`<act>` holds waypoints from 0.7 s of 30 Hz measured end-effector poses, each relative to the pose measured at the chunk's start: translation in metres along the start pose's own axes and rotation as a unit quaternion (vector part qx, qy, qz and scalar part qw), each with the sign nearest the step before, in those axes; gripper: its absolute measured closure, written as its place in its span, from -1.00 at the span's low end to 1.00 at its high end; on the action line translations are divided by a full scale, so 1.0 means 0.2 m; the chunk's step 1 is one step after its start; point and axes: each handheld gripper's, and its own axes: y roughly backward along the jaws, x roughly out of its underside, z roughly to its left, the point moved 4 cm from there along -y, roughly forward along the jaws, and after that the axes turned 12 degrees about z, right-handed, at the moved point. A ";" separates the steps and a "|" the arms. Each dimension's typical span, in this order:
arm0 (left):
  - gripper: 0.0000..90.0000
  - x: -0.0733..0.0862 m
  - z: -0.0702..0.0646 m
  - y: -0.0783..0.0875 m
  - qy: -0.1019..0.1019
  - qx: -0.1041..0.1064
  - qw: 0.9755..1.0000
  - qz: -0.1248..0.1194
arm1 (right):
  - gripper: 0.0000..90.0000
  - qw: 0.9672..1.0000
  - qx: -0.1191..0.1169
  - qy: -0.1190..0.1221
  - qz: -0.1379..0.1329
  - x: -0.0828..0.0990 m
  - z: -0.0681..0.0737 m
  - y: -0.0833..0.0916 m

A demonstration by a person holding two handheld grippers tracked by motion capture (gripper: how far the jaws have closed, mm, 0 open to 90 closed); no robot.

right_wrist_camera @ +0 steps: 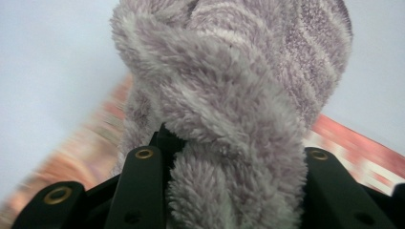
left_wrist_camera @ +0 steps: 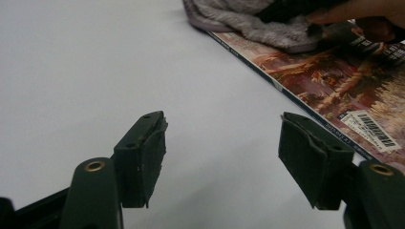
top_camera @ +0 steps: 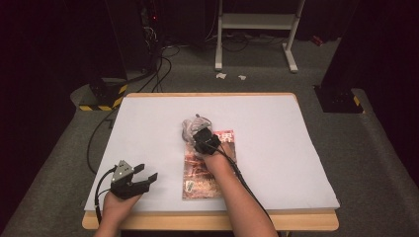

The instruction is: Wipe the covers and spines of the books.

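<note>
Fluffy grey striped cloth (right_wrist_camera: 229,95), bunched, clamped in right claw (top_camera: 197,132) over glossy reddish magazine (top_camera: 205,173); left claw (top_camera: 146,177) wide, empty, at seven o'clock.

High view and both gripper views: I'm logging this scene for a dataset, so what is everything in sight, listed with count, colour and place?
Fuzzy grey-lilac striped cloth: one, bunched on the far end of the magazine, clamped between the right gripper's jaws.
Glossy red-brown magazine: one, flat on the white sheet, near edge of table, white label at its near corner.
White sheet: one, covers the tabletop.
Wooden table: one, light brown edge along the front.
White metal frame: one, on the grey floor beyond the table.
Black cables: several, floor at far left.
Left gripper: black, jaws apart, nothing between them, near left on the sheet.
Right gripper: black, over the magazine's far end.
</note>
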 end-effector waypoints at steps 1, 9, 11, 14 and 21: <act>-0.26 0.00 0.00 0.00 0.000 0.000 1.000 0.000 | 0.34 1.000 0.002 -0.008 0.001 0.02 -0.04 0.00; -0.25 0.00 -0.02 -0.01 -0.007 0.000 1.000 0.005 | 0.34 0.997 0.024 -0.072 0.000 0.19 -0.34 0.05; -0.25 0.00 -0.02 -0.01 -0.008 0.001 1.000 0.007 | 0.34 0.996 0.022 -0.083 0.001 0.22 -0.38 0.06; -0.25 0.00 -0.02 -0.02 -0.011 -0.001 1.000 0.007 | 0.34 0.995 0.021 -0.095 0.001 0.25 -0.43 0.07; -0.26 0.00 -0.03 -0.02 -0.016 0.004 1.000 0.007 | 0.34 0.994 0.023 -0.103 -0.003 0.26 -0.45 0.07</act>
